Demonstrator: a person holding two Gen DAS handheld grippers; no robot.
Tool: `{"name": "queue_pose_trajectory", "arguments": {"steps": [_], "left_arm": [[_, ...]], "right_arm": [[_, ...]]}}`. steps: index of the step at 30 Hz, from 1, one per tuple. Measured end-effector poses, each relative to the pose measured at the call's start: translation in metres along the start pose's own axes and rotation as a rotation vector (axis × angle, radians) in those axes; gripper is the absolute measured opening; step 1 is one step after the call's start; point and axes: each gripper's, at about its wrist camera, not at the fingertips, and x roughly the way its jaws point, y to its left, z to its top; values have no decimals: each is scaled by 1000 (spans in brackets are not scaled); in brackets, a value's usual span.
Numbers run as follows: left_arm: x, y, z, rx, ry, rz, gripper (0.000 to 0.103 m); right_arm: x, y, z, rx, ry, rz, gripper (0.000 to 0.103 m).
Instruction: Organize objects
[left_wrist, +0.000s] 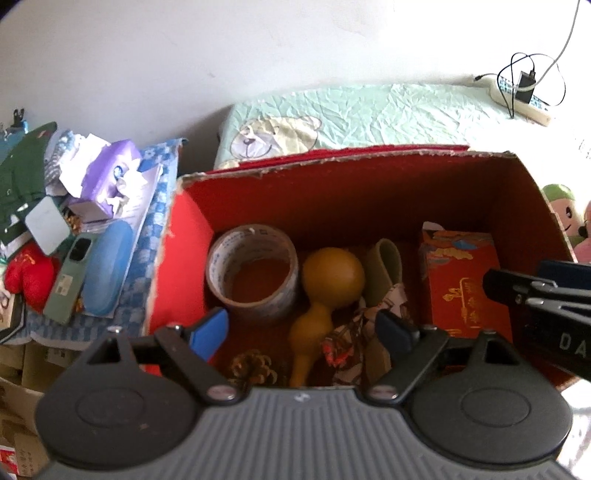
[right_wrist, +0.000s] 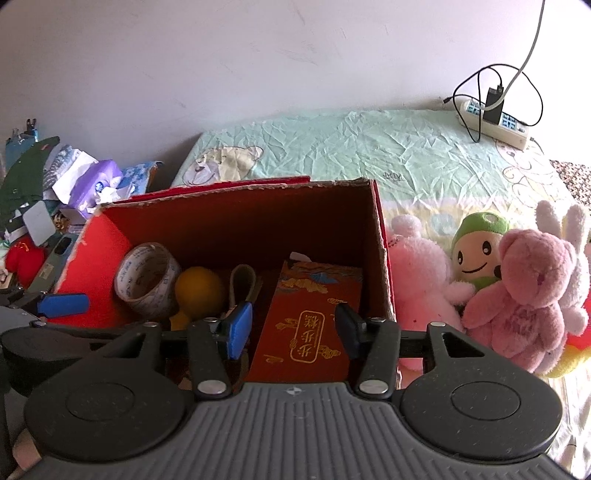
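Left wrist view
Left gripper (left_wrist: 301, 334): hovered over the near edge of the red box (left_wrist: 369, 173), fingers spread wide, nothing between them; probably poised to pick from the box or just finished a drop.
Tape roll (left_wrist: 253, 273): sat at the box's left end, standing on its rim side, hole facing up.
Yellow gourd (left_wrist: 327, 291): lay just right of the tape, touching or nearly so, neck pointing near.
Pine cone (left_wrist: 253, 365): tucked at the near wall, half hidden by the gripper body.
Patterned cloth (left_wrist: 354, 332): crumpled between gourd and red packet (left_wrist: 463, 284), a filler for the gap, as a guess.
Red packet: stood at the right end of the box.
Side clutter (left_wrist: 92, 236): phone, blue case, tissue pack piled left of the box, outside it, likely awaiting sorting.

Right wrist view
Right gripper (right_wrist: 291, 332): held above the box's near right part, fingers apart and empty, straddling the red packet (right_wrist: 314, 321) from above without touching, as far as could be told.
Plush toys (right_wrist: 517, 288): pink bear, green-capped doll and pale pink plush huddled right of the box on the bedsheet (right_wrist: 369, 147), close against its right wall.
Power strip (right_wrist: 495, 122): far right on the bed, well apart from the work.
Left gripper's blue finger (right_wrist: 64, 304): poked in at left, near the tape roll (right_wrist: 147, 280).
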Motion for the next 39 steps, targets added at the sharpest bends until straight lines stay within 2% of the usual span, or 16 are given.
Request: {"name": "queue_pose_trajectory", "arguments": {"steps": [12,23,39], "left_arm": [[-47,6,-21,-3,-42,-5,89],[-57,8,-53,1,5,-13,94],[-31,7,-87,7,139,1,94]], "right_arm": [[-41,10,-15,-21,-63,24,54],[-57,18,-42,-30,-40,56,54],[-45,20,-74,1,56,48,58]]}}
